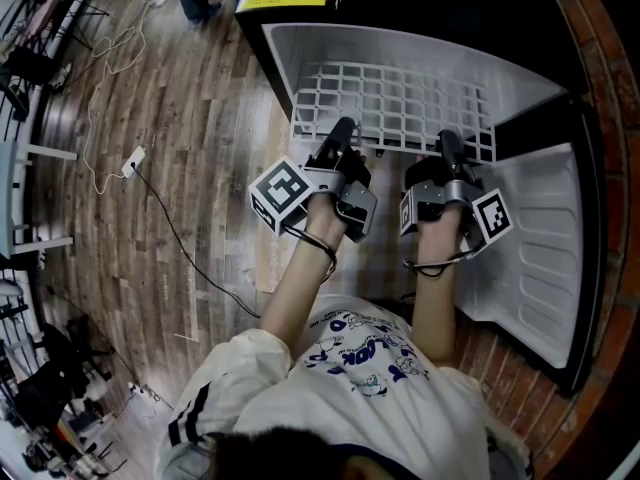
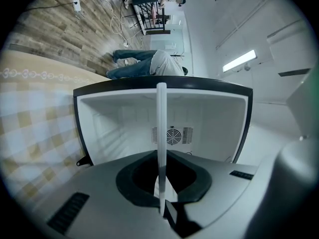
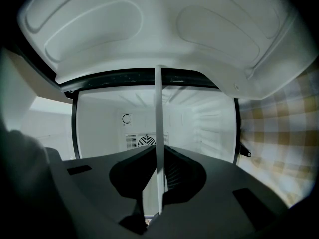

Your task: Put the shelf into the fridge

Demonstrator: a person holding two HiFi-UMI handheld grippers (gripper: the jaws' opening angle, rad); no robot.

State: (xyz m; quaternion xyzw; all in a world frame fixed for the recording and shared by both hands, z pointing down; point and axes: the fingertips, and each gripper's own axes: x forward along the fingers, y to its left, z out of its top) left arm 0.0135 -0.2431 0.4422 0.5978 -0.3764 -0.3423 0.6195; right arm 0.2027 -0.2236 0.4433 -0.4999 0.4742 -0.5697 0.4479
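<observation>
- White wire shelf (image 1: 395, 103) lies partly inside the open fridge (image 1: 300, 48).
- Left gripper (image 1: 344, 131) is clamped on the shelf edge outside the fridge.
- Right gripper (image 1: 447, 145) is clamped on the same edge.

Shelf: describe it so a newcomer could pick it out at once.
Find the black mini fridge with the white interior, standing open before the person. In its cavity is the white wire-grid shelf, its near edge clamped by the left hand-held gripper and the right hand-held gripper. Only it is an open lattice; the walls and door liner are solid white plastic.
</observation>
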